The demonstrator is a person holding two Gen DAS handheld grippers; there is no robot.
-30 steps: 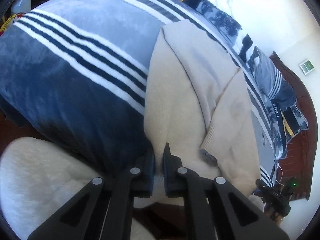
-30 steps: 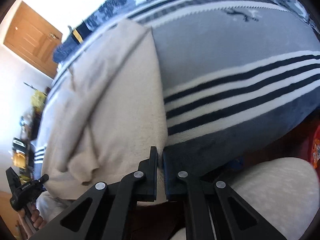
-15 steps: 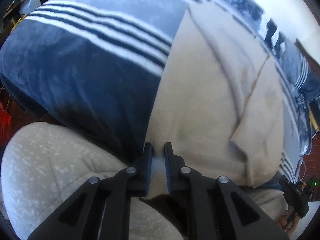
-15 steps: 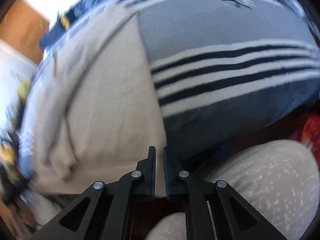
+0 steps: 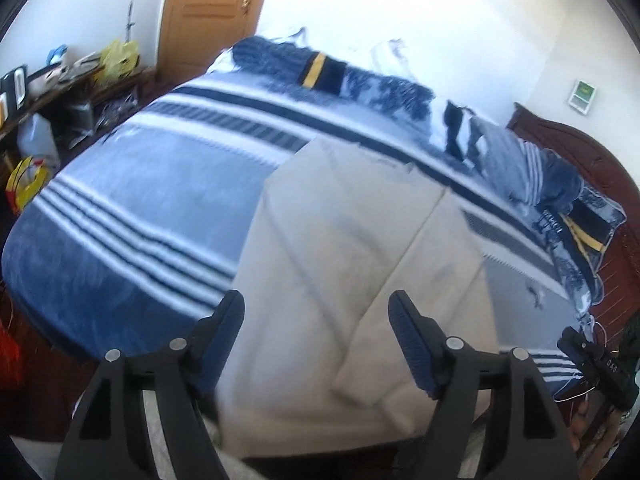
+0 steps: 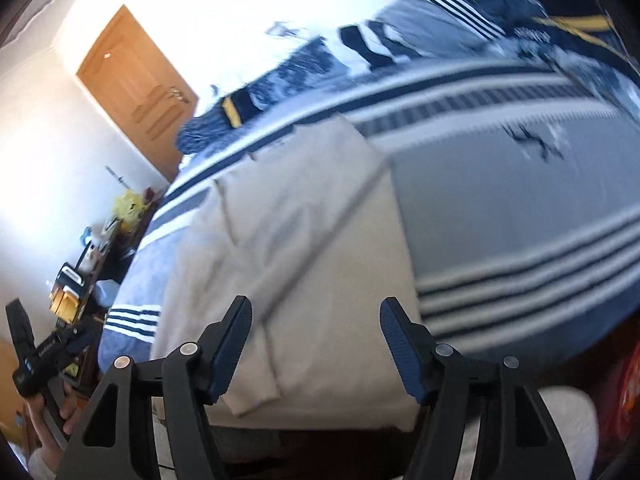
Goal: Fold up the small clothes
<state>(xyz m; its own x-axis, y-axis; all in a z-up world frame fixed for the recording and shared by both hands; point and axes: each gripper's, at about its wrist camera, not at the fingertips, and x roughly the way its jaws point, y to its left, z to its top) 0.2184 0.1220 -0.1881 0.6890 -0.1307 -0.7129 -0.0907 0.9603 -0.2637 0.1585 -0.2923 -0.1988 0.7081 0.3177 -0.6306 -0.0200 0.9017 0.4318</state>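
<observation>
Hovering both tongs over the near hem of the sweater, which lies flat on the bed, sleeves already crossed over its front. Left tongs spread wide, gripping nothing; right tongs likewise agape and empty. I judge they sit apart like this to take one hem corner each for the next fold.

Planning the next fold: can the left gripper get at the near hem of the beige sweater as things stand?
Probably yes. The left gripper hovers with its jaws wide open above the beige sweater, which lies flat on the striped blanket. Nothing sits between the jaws and the near hem.
</observation>
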